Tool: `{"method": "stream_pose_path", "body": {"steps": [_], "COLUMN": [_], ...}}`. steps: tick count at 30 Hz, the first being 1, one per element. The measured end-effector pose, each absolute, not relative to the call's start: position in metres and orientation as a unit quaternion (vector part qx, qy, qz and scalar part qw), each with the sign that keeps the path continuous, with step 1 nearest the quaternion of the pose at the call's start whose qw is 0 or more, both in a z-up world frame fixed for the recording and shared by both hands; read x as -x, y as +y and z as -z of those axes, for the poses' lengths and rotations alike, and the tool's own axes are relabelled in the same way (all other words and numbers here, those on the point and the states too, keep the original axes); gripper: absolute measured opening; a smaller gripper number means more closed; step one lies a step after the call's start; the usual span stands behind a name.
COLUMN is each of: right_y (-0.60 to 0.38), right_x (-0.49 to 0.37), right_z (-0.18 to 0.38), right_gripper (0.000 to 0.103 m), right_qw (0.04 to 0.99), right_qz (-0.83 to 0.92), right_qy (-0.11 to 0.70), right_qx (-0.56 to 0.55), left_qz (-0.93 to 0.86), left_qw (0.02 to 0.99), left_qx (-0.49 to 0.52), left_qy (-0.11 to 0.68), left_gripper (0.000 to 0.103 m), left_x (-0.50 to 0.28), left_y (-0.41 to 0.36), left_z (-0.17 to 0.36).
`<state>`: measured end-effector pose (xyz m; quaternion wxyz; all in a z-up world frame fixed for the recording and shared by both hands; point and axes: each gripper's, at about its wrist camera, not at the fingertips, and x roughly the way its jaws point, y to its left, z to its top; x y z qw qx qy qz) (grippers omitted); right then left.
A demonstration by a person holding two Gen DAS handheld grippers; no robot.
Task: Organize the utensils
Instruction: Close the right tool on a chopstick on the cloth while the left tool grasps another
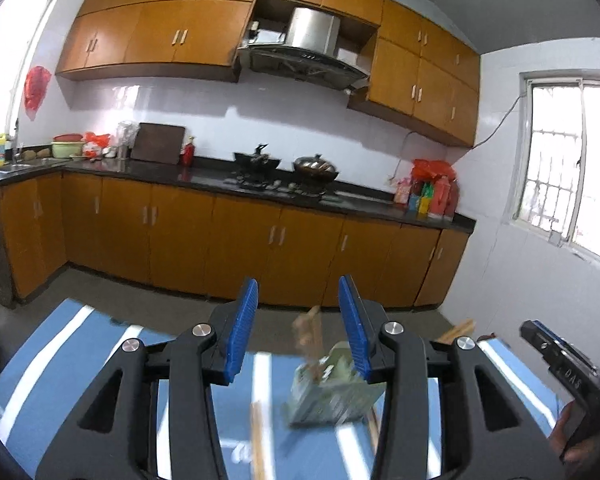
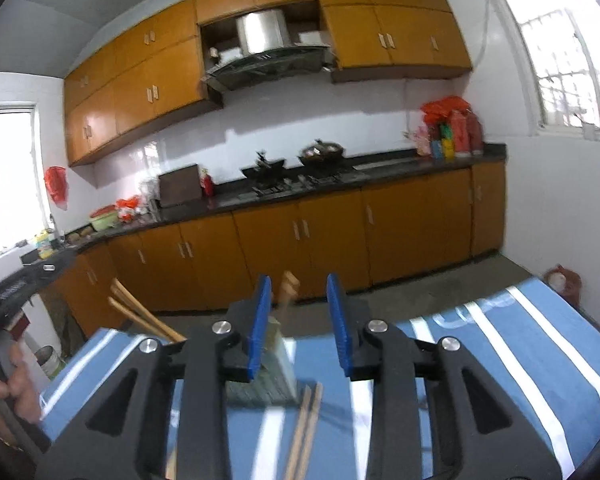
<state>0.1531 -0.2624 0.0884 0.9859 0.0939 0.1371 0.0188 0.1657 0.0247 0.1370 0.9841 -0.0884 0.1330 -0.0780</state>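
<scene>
Left gripper (image 1: pixel 298 320): nearest to me, jaws partly apart with nothing pressed between the blue pads; the holder sits just beyond them, low and right of centre.
Right gripper (image 2: pixel 298 316): also partly apart and empty; a utensil tip shows in the gap, but no pad touches it.
Loose chopsticks (image 2: pixel 306 424): a pair lies flat on the cloth under the right gripper, tips towards the holder's base.
Other chopstick (image 1: pixel 258 436): lies on the cloth below the left jaws, blurred.
Holder (image 1: pixel 334 390): pale green slotted caddy standing on the cloth (image 2: pixel 500 364), apparently leaning a little; blur makes that uncertain.
Holder contents: wooden utensils (image 1: pixel 310 330) stand up out of its top; how many I cannot tell.
More sticks (image 2: pixel 140 314): wooden ends jut up at the cloth's far left edge, apart from the holder.
Step in hand, my guess: pick up the loose pair.
Doing it well: come down over the middle of the pair, close on both sticks together, lift level, drop them tips-first; the other gripper could steady the holder.
</scene>
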Motion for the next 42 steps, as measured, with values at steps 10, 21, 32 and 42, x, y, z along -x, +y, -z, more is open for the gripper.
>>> {"method": "stream_pose_path", "body": {"steps": [10,21,32,42], "right_y": [-0.258,-0.206,-0.234,-0.264], "right_x": [-0.172,-0.187,-0.19,-0.186], "right_z": [0.045,0.11,0.114,0.115], "right_gripper": [0.023,0.018,0.008,0.008], "right_qw": [0.931,0.899,0.902,0.901], "right_qz": [-0.017,-0.047,0.02,0.06], "right_qy": [0.349,0.429,0.425,0.421], "right_qx": [-0.104,-0.073,-0.071,-0.089], "left_qz": [0.022,0.024,0.066,0.098], "left_qw": [0.957,0.932,0.92,0.901], "left_qx": [0.055,0.071,0.07,0.048], "left_qy": [0.285,0.354,0.38,0.419], "left_gripper": [0.042,0.042,0.035,0.022], "left_x": [-0.151,-0.132,-0.138,-0.151], "left_y": [0.063,0.068,0.044,0.02], "left_z": [-0.021,0.04,0.054,0.075]}}
